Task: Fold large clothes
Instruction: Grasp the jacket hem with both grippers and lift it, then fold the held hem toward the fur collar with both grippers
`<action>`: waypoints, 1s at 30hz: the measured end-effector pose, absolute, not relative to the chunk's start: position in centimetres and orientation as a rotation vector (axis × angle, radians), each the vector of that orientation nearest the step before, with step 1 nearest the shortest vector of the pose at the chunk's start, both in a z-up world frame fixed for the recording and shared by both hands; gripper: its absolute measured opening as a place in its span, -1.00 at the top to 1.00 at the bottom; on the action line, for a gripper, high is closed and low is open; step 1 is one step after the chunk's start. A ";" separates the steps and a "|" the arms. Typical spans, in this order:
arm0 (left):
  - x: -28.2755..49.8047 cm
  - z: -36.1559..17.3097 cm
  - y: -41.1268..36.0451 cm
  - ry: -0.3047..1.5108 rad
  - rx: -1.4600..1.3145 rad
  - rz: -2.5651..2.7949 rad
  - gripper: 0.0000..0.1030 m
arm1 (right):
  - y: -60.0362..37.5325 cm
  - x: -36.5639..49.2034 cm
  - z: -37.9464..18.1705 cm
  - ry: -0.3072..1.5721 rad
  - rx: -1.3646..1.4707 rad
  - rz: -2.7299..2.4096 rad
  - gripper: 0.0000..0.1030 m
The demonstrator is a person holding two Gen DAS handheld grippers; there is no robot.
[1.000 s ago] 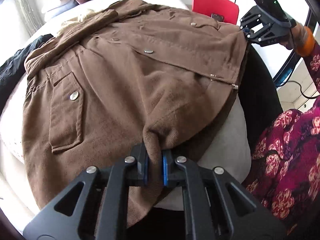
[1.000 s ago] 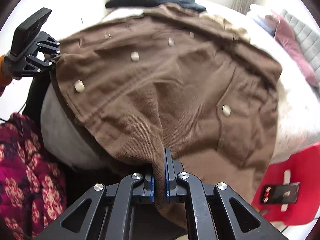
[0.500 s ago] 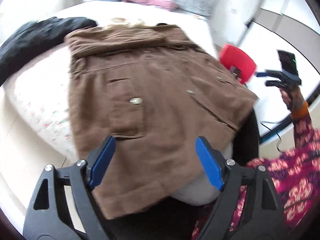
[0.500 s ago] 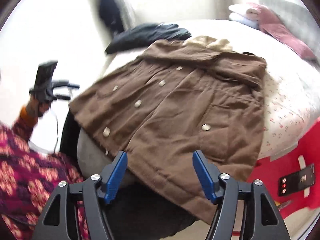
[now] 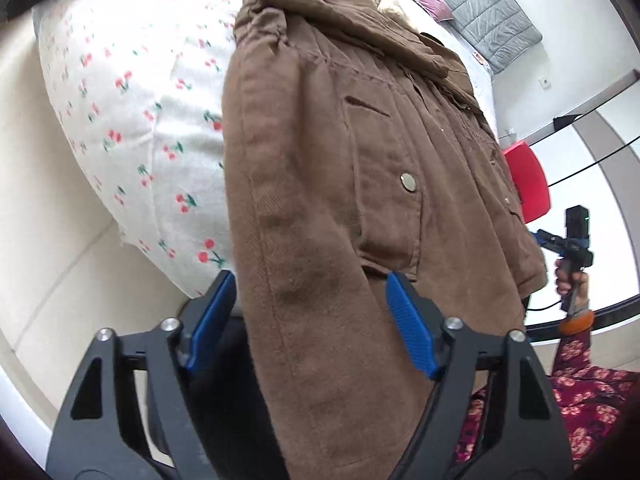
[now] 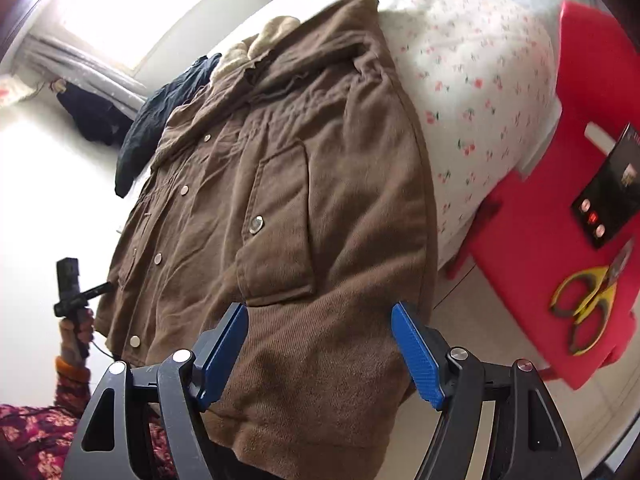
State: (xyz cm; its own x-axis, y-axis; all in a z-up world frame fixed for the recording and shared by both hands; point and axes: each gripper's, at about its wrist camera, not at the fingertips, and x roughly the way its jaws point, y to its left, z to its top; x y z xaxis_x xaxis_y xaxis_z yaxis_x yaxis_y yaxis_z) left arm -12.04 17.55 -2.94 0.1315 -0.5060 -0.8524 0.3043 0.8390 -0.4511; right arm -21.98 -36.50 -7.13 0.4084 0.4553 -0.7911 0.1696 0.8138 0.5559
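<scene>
Two open grippers poised at the hem corners of a brown coat [image 5: 360, 184] spread on a bed.

The coat lies face up on the cherry-print bedsheet [image 5: 132, 112], its long axis running away from the person, collar far, hem hanging over the near edge. The left gripper [image 5: 310, 320] straddles the coat's left side seam near the hem; the right gripper [image 6: 320, 350] straddles the opposite corner. Neither is clearly nearer. Both have blue pads spread wide, holding nothing, fabric between them. A red stool [image 6: 568, 208] stands beside the bed.
</scene>
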 end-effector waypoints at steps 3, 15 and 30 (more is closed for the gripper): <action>-12.9 -2.8 17.6 1.328 -0.261 -0.670 -0.17 | -36.4 -22.2 -7.5 1.134 0.682 0.233 -0.44; -14.5 0.0 16.3 1.214 -0.384 -0.701 0.82 | -33.2 -21.8 -4.6 0.941 0.668 0.437 0.91; -12.8 3.6 15.4 1.077 -0.356 -0.728 0.82 | -38.0 -21.1 -4.1 1.012 0.649 0.188 -0.34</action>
